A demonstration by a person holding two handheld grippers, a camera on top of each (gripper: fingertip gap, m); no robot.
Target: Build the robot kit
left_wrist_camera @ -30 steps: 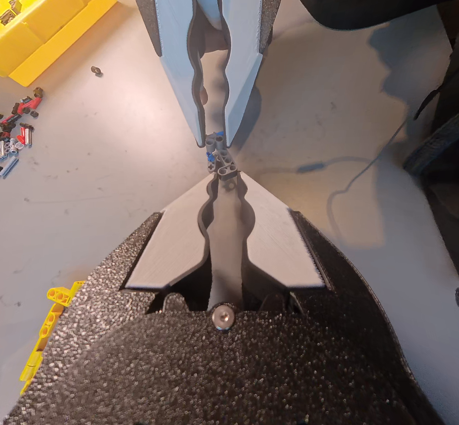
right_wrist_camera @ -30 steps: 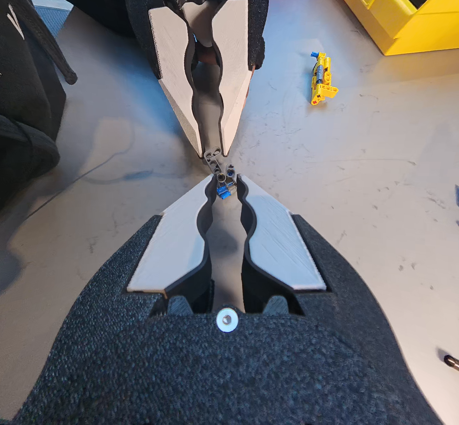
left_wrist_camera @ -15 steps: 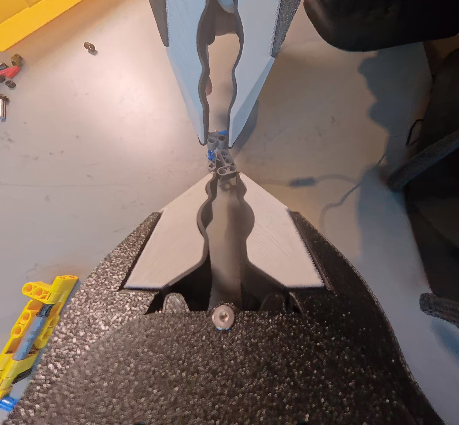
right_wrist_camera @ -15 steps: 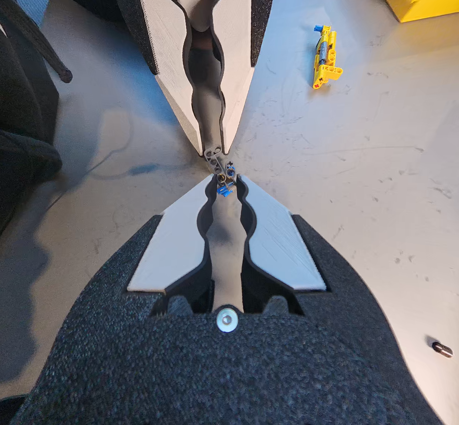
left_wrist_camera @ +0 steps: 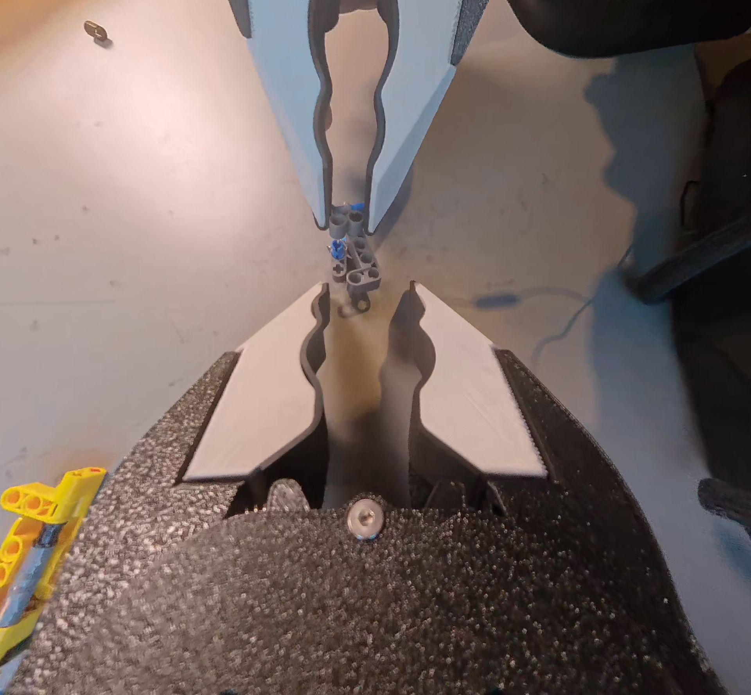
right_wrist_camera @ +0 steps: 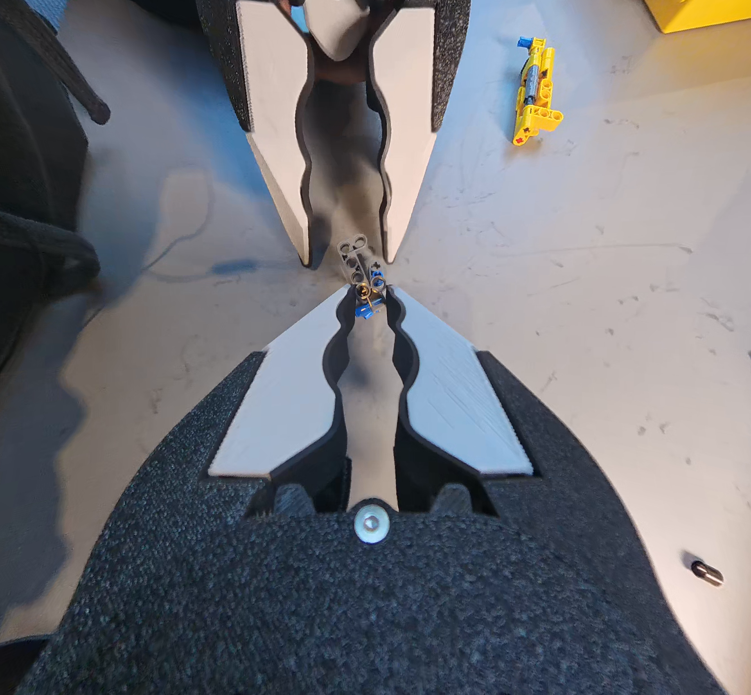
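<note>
Two tongs: right tongs (right_wrist_camera: 367, 289) pinch grey assembly (right_wrist_camera: 361, 273); left tongs (left_wrist_camera: 367, 285) spread, beside its free end.

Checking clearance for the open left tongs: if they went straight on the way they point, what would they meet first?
Probably the small grey brick assembly just past the left tongs, which the right tongs grip from the far side; depth is unclear.

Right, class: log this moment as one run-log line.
left gripper: open, beside grey part cluster | right gripper: shut on cluster | yellow assembly: on table
</note>
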